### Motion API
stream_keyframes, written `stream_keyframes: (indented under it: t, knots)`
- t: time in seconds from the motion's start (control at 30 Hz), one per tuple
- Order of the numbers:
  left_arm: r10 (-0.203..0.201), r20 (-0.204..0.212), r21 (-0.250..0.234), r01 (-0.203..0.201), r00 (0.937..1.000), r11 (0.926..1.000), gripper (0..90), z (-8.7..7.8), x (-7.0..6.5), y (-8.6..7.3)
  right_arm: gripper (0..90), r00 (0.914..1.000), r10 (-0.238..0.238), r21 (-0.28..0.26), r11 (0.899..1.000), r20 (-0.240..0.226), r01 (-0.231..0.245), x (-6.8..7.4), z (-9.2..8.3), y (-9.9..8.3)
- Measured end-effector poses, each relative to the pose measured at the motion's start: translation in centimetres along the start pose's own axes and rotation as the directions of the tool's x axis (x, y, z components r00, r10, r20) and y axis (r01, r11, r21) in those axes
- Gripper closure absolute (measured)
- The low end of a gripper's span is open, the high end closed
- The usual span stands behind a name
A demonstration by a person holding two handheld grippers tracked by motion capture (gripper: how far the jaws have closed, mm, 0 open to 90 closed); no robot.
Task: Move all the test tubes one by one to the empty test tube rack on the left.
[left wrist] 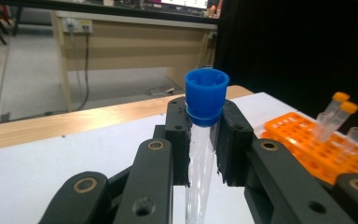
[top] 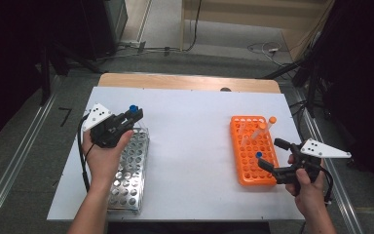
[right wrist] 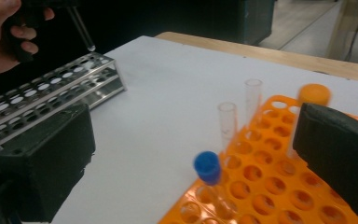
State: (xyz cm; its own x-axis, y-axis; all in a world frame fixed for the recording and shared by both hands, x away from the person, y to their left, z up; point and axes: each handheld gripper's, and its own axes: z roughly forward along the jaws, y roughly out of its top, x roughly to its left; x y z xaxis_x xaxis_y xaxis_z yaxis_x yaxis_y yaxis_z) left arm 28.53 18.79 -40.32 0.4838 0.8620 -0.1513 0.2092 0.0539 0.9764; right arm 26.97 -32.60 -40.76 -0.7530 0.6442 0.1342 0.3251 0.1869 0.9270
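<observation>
We see our left gripper [left wrist: 204,140] clamped on a clear blue-capped tube [left wrist: 200,158], upright with cap up and tip down, above the far end of the metal rack [top: 129,170], while our right gripper [top: 275,158] gapes empty beside the orange rack [top: 251,151].

- The table [top: 190,146] is seen from above by the high view, facing forward and down, with floor and a desk beyond.
- The left gripper view is set close behind its jaws, looking level across the table toward the orange rack [left wrist: 317,149].
- The right gripper view is aimed down over the orange rack [right wrist: 279,186], toward the metal rack [right wrist: 51,93].
- Both racks [top: 252,148] [top: 129,170] are shared with the high view.
</observation>
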Motion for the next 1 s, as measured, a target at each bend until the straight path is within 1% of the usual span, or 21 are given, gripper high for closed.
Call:
stream_keyframes:
  t: [0.07,0.13,0.17,0.23,0.27,0.33,0.4,0.53,0.63,0.7,0.73,0.8,0.87,0.9,1.0]
  knots:
    - [-0.015,-0.004,-0.015,0.015,0.9999,0.9998,77.6,0.3,0.3,-0.5,0.0,0.9998,0.014,-0.002,1.000,0.014,-0.014,-0.6,-0.3,-0.3]
    - [0.002,-0.021,-0.003,-0.002,0.9998,1.0000,77.6,0.7,0.5,-0.9,0.0,0.9993,0.028,-0.002,1.000,0.023,-0.028,-1.0,-0.5,-0.6]
    - [0.003,-0.026,-0.003,-0.003,0.9996,1.0000,77.6,0.8,0.5,-1.0,0.0,0.9992,0.032,-0.002,0.999,0.025,-0.032,-1.2,-0.6,-0.7]
    - [0.017,-0.049,0.005,-0.017,0.9987,0.9998,77.6,1.0,0.6,-1.3,0.0,0.9989,0.039,0.000,0.999,0.027,-0.039,-1.4,-0.8,-0.9]
    - [0.028,-0.068,0.016,-0.027,0.9973,0.9995,77.6,1.1,0.6,-1.3,0.0,0.9990,0.035,0.000,0.999,0.026,-0.035,-1.4,-0.8,-0.9]
    - [0.027,-0.085,0.021,-0.026,0.9960,0.9995,77.6,1.2,0.8,-1.6,0.0,0.9989,0.036,0.002,0.999,0.028,-0.036,-1.4,-0.8,-1.0]
    - [0.041,-0.109,0.032,-0.038,0.9932,0.9988,77.6,1.4,0.8,-1.8,0.0,0.9989,0.039,0.001,0.999,0.026,-0.039,-1.4,-0.7,-1.0]
    - [0.047,-0.101,0.063,-0.041,0.9937,0.9972,77.6,1.9,0.8,-2.2,0.0,0.9989,0.040,0.004,0.999,0.023,-0.040,-1.4,-0.6,-1.2]
    - [0.071,-0.098,0.091,-0.062,0.9926,0.9939,77.5,2.2,0.6,-2.3,0.0,0.9986,0.048,0.002,0.999,0.023,-0.048,-1.5,-0.6,-1.3]
    - [0.072,-0.088,0.113,-0.061,0.9935,0.9916,77.5,2.4,0.6,-2.5,0.0,0.9979,0.060,0.000,0.998,0.023,-0.061,-1.6,-0.6,-1.3]
    - [0.073,-0.082,0.129,-0.062,0.9940,0.9897,77.5,2.5,0.6,-2.5,0.0,0.9978,0.062,-0.003,0.998,0.022,-0.062,-1.7,-0.6,-1.3]
    - [0.081,-0.087,0.162,-0.066,0.9929,0.9845,77.5,2.8,0.6,-2.7,0.0,0.9978,0.062,-0.002,0.998,0.022,-0.062,-1.7,-0.6,-1.4]
    - [0.075,-0.079,0.192,-0.059,0.9940,0.9795,77.4,3.1,0.7,-2.9,0.0,0.9982,0.055,0.003,0.998,0.023,-0.055,-1.7,-0.6,-1.5]
    - [0.076,-0.082,0.204,-0.058,0.9938,0.9774,77.5,3.1,0.7,-2.9,0.0,0.9984,0.053,0.004,0.999,0.021,-0.053,-1.7,-0.6,-1.5]
    - [0.076,-0.083,0.210,-0.057,0.9936,0.9759,77.4,3.1,0.6,-2.9,0.0,0.9986,0.051,0.004,0.999,0.013,-0.051,-1.7,-0.6,-1.5]
